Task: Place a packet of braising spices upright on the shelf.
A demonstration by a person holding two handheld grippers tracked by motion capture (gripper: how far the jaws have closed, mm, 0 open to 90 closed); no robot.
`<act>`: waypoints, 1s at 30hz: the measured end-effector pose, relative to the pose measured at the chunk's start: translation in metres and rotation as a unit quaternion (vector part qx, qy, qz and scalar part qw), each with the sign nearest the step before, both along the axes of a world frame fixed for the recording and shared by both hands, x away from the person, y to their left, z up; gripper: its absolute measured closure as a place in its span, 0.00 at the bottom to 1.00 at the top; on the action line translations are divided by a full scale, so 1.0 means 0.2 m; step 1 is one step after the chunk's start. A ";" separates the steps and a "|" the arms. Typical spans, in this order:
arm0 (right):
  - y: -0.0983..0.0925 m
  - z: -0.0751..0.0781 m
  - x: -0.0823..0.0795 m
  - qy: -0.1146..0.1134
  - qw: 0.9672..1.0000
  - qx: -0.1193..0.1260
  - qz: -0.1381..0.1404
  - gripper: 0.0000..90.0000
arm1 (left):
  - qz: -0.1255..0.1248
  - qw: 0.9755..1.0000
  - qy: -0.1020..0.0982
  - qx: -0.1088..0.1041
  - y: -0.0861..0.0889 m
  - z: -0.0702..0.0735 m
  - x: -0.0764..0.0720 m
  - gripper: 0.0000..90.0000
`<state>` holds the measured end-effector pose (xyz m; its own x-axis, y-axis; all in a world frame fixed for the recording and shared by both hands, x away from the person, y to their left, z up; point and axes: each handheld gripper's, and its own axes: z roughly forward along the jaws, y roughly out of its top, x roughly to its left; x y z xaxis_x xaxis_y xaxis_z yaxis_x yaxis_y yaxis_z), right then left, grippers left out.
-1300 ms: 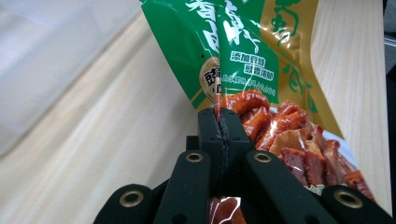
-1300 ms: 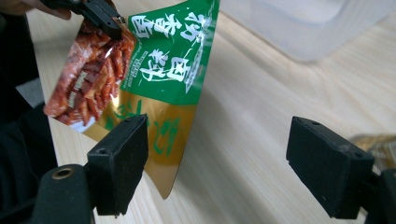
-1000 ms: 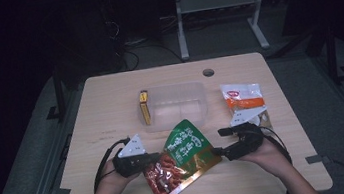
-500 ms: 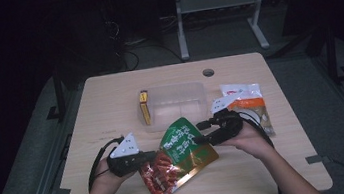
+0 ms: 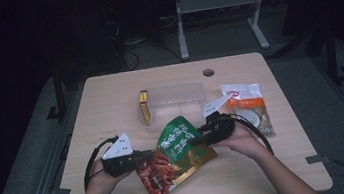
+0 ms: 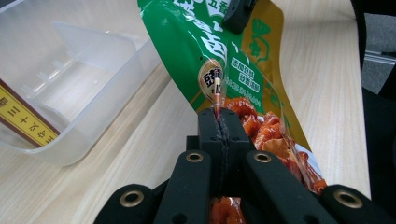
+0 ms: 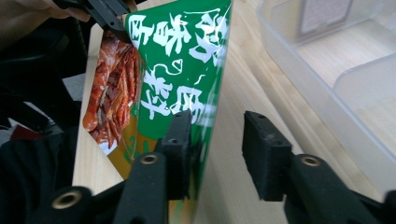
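A green and red snack packet (image 5: 177, 152) hangs tilted between my two grippers, just above the table's front. My left gripper (image 5: 145, 157) is shut on its left edge, and in the left gripper view the jaws (image 6: 219, 116) pinch the packet's seam (image 6: 224, 60). My right gripper (image 5: 196, 139) is at the packet's right edge. In the right gripper view the green edge (image 7: 182, 51) stands between its jaws (image 7: 217, 123), against the left pad and apart from the right pad. These jaws have just been closing, and a gap remains.
A clear plastic container (image 5: 173, 102) stands just behind the packet, with a yellow box (image 5: 145, 108) at its left end. A white and orange packet (image 5: 246, 102) lies to the right. The table (image 5: 110, 100) ends close in front of the hands.
My right gripper has moved left from the table's right side to the packet's right edge, and its jaws have narrowed around that edge. The left gripper has kept its grip and place.
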<state>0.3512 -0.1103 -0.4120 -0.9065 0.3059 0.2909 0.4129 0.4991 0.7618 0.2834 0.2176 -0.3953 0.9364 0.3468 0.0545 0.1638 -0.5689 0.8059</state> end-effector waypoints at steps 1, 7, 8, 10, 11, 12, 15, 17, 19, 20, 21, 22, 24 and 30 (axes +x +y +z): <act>0.00 0.00 0.00 0.000 1.000 0.001 0.002 0.74 | 0.000 1.000 -0.002 -0.002 0.00 0.00 0.00 1.00; 0.01 0.00 0.00 0.000 1.000 -0.001 0.019 0.87 | -0.004 1.000 -0.003 0.000 0.00 0.00 0.00 1.00; 0.01 0.00 0.00 0.001 1.000 -0.001 0.019 0.89 | -0.005 1.000 -0.002 0.001 0.00 0.00 0.00 1.00; 0.01 0.00 0.00 0.000 1.000 0.000 0.023 0.92 | -0.005 1.000 -0.001 0.000 -0.01 0.00 0.00 1.00; 0.01 0.00 0.00 0.002 1.000 0.002 0.025 0.93 | -0.006 1.000 -0.001 0.000 -0.01 0.00 0.00 1.00; 0.01 -0.01 0.00 -0.002 1.000 0.001 0.026 0.94 | -0.006 1.000 -0.001 -0.001 0.00 0.00 0.00 1.00; 0.01 0.00 -0.01 0.007 1.000 0.007 0.028 0.97 | -0.005 1.000 -0.002 -0.004 0.00 0.00 0.00 1.00; 0.01 0.00 -0.01 0.006 1.000 0.008 0.030 1.00 | -0.005 1.000 -0.002 -0.006 0.00 0.00 0.00 1.00; 0.01 0.01 -0.01 0.000 1.000 0.006 0.031 1.00 | -0.005 1.000 -0.002 -0.009 0.00 0.00 0.00 1.00; 0.01 0.01 -0.02 0.004 1.000 0.007 0.030 1.00 | -0.005 1.000 0.000 -0.010 0.00 0.00 0.00 1.00; 0.01 0.02 -0.02 0.001 1.000 0.006 0.031 1.00 | -0.005 1.000 0.000 -0.010 0.00 0.00 0.01 1.00; 0.01 0.02 -0.02 -0.004 0.999 0.003 0.031 1.00 | -0.006 1.000 0.000 -0.011 0.01 0.00 0.01 1.00; 0.01 0.03 -0.03 -0.009 0.999 0.005 0.031 1.00 | -0.007 1.000 0.002 -0.016 0.01 -0.01 0.01 0.99; 0.00 0.04 -0.03 0.002 0.999 0.008 0.038 1.00 | -0.007 1.000 0.001 -0.021 0.02 -0.01 0.01 0.99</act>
